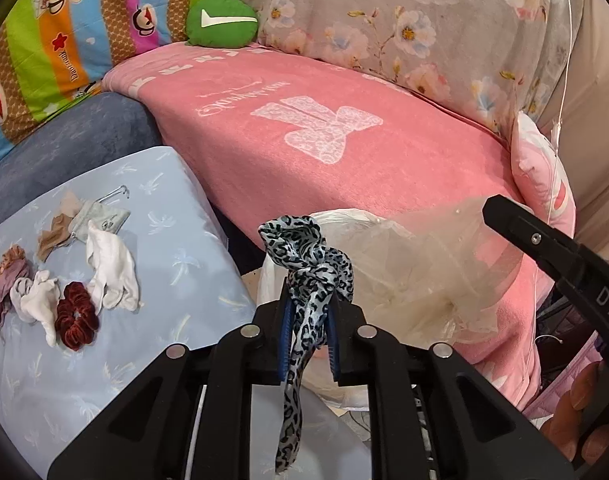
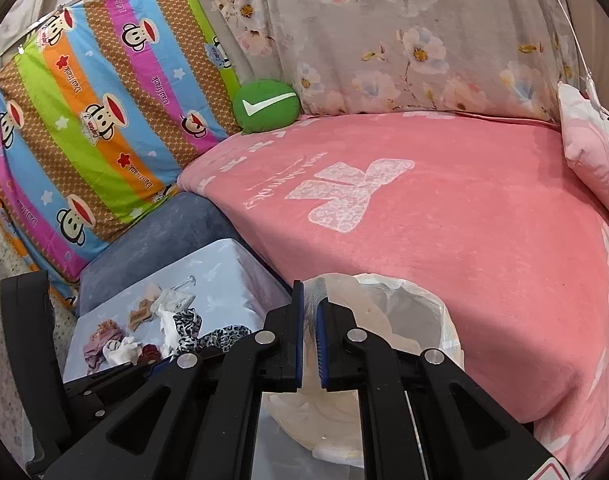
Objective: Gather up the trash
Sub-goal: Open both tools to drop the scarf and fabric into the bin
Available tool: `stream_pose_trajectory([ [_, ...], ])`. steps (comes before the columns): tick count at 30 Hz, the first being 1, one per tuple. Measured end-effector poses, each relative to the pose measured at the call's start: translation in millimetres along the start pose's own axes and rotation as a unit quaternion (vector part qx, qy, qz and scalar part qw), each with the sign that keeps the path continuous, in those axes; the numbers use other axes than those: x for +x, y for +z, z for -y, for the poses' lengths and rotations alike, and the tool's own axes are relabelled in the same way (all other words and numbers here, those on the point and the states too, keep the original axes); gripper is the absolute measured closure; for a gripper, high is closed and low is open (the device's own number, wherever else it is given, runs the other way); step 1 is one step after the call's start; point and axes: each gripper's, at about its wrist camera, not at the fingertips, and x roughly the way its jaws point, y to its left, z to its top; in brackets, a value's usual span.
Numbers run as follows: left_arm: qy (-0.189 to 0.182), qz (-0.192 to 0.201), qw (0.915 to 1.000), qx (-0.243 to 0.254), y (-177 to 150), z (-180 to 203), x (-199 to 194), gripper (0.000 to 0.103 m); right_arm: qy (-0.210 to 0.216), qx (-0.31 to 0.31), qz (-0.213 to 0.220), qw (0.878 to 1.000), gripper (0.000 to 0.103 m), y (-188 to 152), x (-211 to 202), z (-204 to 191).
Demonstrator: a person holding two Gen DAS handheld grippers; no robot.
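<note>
My left gripper (image 1: 310, 320) is shut on a blue leopard-print ribbon (image 1: 312, 268), held up in front of a bin lined with a clear plastic bag (image 1: 408, 280). The ribbon's tail hangs down between the fingers. My right gripper (image 2: 310, 344) is shut on the rim of the plastic bag (image 2: 324, 284), with the bin opening (image 2: 404, 320) just to its right. The ribbon also shows in the right wrist view (image 2: 208, 334). On the light blue cloth (image 1: 104, 360) to the left lie white socks (image 1: 112, 268), a dark red scrunchie (image 1: 76, 316), beige and pink cloth bits (image 1: 8, 276).
A bed with a pink blanket (image 1: 344, 140) fills the space behind the bin. A green round cushion (image 1: 220, 20) sits at its far corner, with a striped monkey-print quilt (image 2: 84, 128) at the left and floral fabric (image 2: 384, 40) behind. A pink pillow (image 2: 588, 148) lies at the right.
</note>
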Motion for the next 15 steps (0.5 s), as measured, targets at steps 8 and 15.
stream_pose_trajectory([
  [8, 0.011, 0.004, 0.9999, 0.013, 4, 15, 9, 0.056, -0.011, 0.015, -0.003, 1.000, 0.081, -1, 5, 18],
  [15, 0.018, 0.004, 0.9997, 0.015, 5, 19, 13, 0.044, -0.010, 0.026, -0.014, 1.000, 0.066, -2, 12, 27],
])
